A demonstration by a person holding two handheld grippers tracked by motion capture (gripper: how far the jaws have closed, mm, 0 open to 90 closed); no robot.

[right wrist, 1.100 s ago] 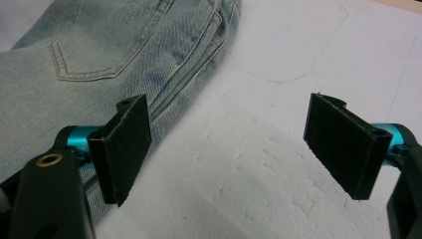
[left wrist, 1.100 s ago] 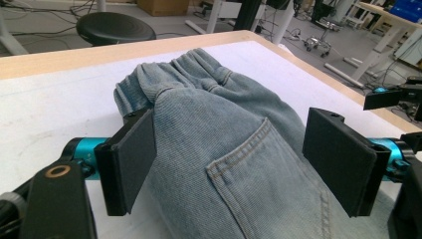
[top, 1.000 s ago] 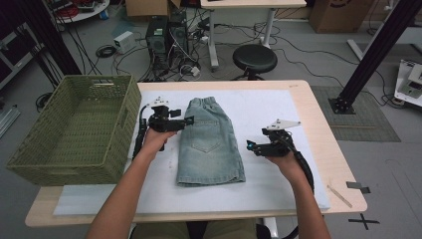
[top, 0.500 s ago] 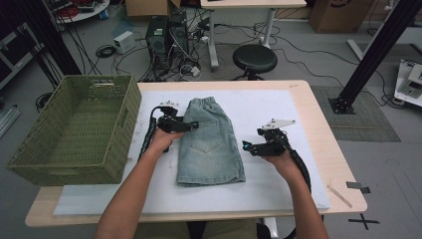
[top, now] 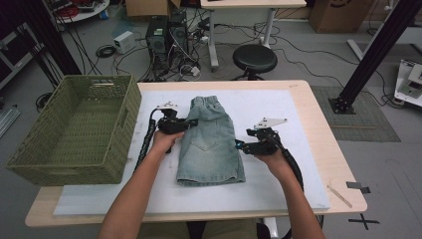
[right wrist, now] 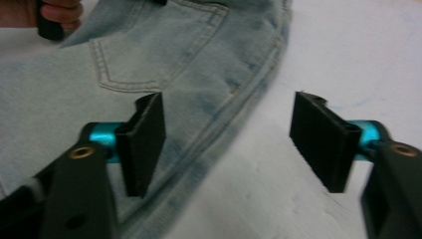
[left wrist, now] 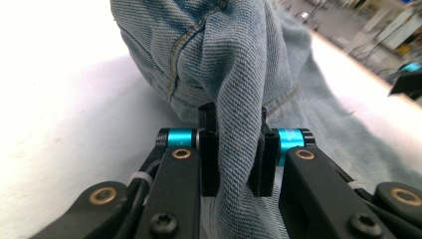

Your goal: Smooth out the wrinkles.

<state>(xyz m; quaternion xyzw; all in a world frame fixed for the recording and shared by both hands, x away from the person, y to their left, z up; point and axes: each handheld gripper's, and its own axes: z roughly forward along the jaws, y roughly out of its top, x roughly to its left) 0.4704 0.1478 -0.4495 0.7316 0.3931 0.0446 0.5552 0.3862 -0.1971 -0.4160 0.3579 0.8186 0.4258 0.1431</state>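
High view: a green woven basket (top: 74,132) stands just left of the denim shorts (top: 209,144), which lie flat on the white mat (top: 278,189), waistband away from the person. Nothing lies on top of the shorts. The left gripper (top: 191,122) meets the shorts' left edge near the waistband; the right gripper (top: 239,145) sits at their right edge, lower down.

Left gripper view: the 2 jaws have just been closing and now pinch a raised fold of the shorts (left wrist: 239,89) between the pads (left wrist: 209,149). The cloth is pale blue, with orange seam stitching.

Right gripper view: the jaws have just been closing but stand well apart, straddling the shorts' side seam (right wrist: 249,89), holding nothing. A back pocket (right wrist: 149,50) shows above them.
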